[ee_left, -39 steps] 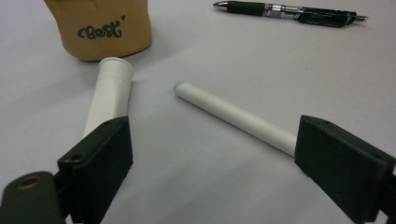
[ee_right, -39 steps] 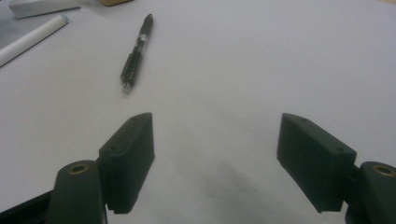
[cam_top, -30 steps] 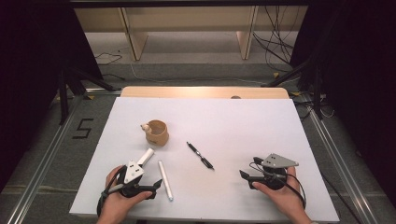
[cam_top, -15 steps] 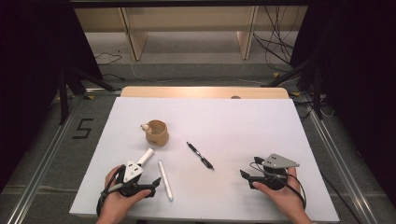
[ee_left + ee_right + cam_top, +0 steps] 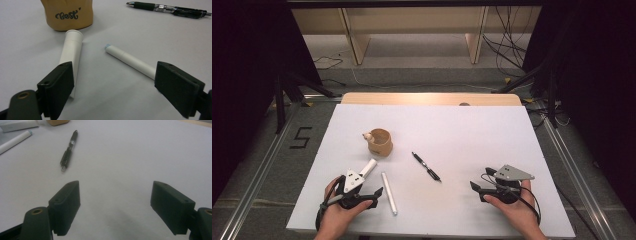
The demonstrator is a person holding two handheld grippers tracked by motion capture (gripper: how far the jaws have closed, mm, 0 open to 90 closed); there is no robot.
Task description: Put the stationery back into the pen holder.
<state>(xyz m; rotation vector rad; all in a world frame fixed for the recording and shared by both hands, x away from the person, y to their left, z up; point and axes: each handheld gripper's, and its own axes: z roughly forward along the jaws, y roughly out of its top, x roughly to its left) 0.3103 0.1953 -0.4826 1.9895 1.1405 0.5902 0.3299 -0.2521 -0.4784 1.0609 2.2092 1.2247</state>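
White marker [image 5: 131, 61] lies in front of the tan cup [image 5: 67, 13], uncapped, between the spread jaws of the left gripper [image 5: 115, 86]. I would close on its middle, squarely. The right gripper [image 5: 116, 208] is spread too, holding nothing.

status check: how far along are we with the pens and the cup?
Nothing looks done: the tan cup holds no pens. The white cap, white pen and black pen all lie on the table. In hand: the left claw is open, low over the white pieces, gripping nothing. The right claw is open over bare table. Left: probably all the pick-ups.
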